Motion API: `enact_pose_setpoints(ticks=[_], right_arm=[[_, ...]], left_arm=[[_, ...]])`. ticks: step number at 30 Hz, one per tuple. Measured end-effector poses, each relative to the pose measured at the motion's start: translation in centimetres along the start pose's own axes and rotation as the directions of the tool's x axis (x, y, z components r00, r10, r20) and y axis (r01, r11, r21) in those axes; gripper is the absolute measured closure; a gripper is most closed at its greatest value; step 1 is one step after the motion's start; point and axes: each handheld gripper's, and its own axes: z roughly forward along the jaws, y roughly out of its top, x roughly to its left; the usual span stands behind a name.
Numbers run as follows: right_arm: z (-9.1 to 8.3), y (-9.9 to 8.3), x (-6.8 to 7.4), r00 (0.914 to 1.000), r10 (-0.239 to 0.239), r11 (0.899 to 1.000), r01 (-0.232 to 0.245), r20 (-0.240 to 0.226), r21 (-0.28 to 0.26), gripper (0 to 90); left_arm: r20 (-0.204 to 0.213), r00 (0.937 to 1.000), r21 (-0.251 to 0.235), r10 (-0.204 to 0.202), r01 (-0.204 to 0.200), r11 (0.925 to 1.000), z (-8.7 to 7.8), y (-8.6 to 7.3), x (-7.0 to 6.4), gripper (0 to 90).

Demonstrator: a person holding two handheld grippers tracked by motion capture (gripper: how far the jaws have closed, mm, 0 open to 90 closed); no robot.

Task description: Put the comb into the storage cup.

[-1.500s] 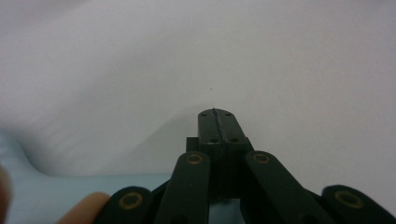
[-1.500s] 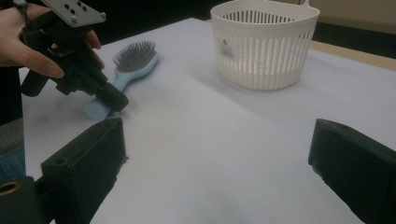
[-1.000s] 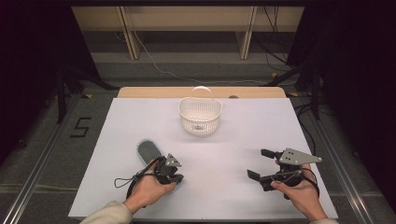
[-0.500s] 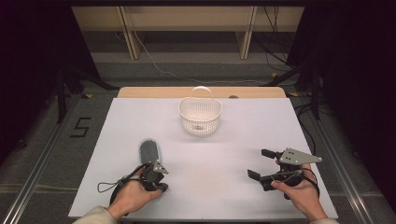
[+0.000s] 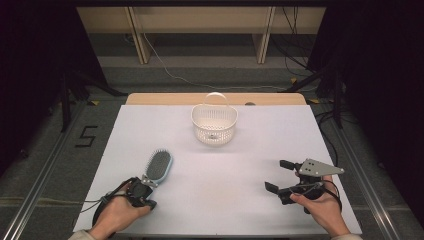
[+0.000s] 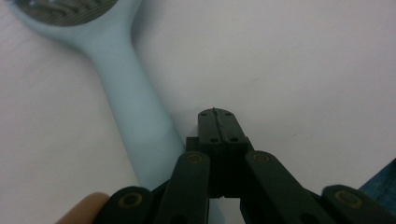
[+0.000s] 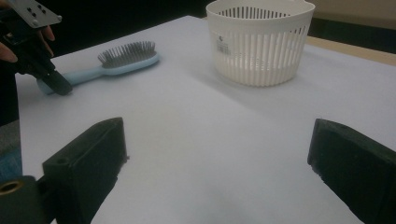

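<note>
I saw the hairbrush, pale blue with dark bristles facing up, lying near the worktop's front left corner. My left gripper sat just beside its handle, fingers pressed together on nothing. The white basket held something small I couldn't identify. My right gripper had its fingers spread over open worktop.

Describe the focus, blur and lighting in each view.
High view: evenly lit white table, surroundings dark, slightly soft overall. Left gripper view: the close-up left gripper is fairly sharp, while the blue hairbrush blurs toward its head at the top edge. Right gripper view: the near fingers are blurred and dark; the white basket is sharper and casts a soft shadow.
</note>
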Motion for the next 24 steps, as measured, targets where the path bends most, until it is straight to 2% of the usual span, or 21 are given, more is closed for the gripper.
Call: enact_pose_setpoints(ticks=[4,9,24], right_arm=[[0.0,0.0,0.0,1.0,0.001,1.0,-0.001,0.002,-0.001,5.2],[0.0,0.0,0.0,1.0,-0.002,1.0,0.002,-0.001,0.001,5.2],[0.0,0.0,0.0,1.0,-0.004,1.0,0.004,0.001,-0.001,5.1]], left_arm=[[-0.019,0.9995,0.012,-0.024,0.024,0.9996,-0.2,-0.4,0.8,89.6],[-0.031,0.9989,0.021,-0.034,0.035,0.9992,-0.4,-0.6,1.2,89.5],[-0.065,0.9973,0.034,-0.033,0.035,0.9988,-0.5,-0.7,1.5,89.1]])
